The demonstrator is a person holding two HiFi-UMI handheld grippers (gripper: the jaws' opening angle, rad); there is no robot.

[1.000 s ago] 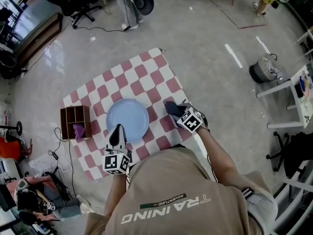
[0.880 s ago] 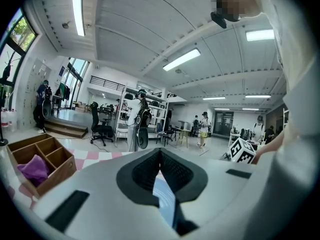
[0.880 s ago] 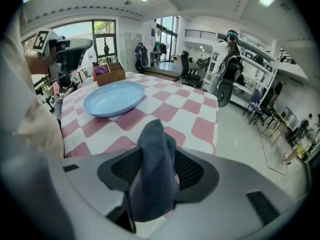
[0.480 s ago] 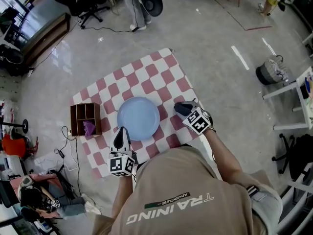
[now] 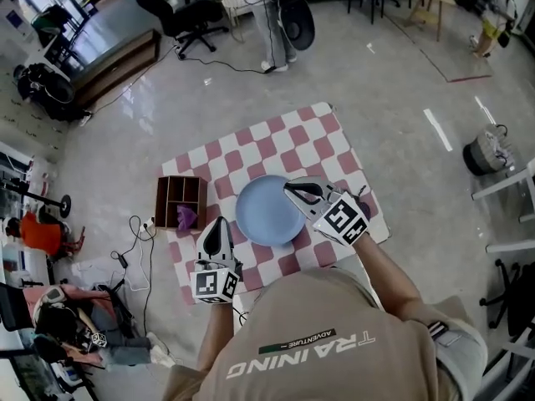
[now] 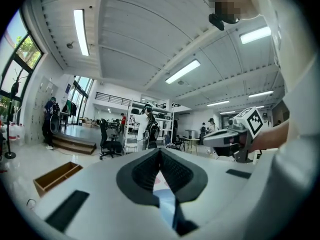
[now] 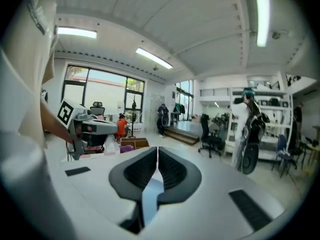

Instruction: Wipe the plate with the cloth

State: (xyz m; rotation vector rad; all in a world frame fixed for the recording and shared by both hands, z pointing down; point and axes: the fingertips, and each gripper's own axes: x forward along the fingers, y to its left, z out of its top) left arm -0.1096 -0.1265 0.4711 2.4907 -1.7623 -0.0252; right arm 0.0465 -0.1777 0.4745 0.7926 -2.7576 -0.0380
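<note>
A light blue plate (image 5: 266, 211) lies on a red-and-white checkered mat (image 5: 292, 144). The purple cloth (image 5: 185, 217) sits in a wooden compartment box (image 5: 180, 192) left of the plate; it also shows in the right gripper view as the cloth (image 7: 126, 148). My right gripper (image 5: 290, 188) hovers over the plate's right rim. Its jaws have just closed with nothing between them, and the pads meet (image 7: 157, 151). My left gripper (image 5: 221, 224) hangs at the plate's near-left edge, shut and empty (image 6: 160, 154). Each gripper sees the other beside it.
Cables (image 5: 138, 241) trail on the floor left of the mat. An office chair (image 5: 180, 11) and a standing person (image 5: 276, 23) are far behind. A grey bin (image 5: 489, 153) and white tables stand at the right.
My right gripper has risen from the mat beside the plate and swung left over the plate's right rim. My left gripper has lifted a little near the plate's left edge.
</note>
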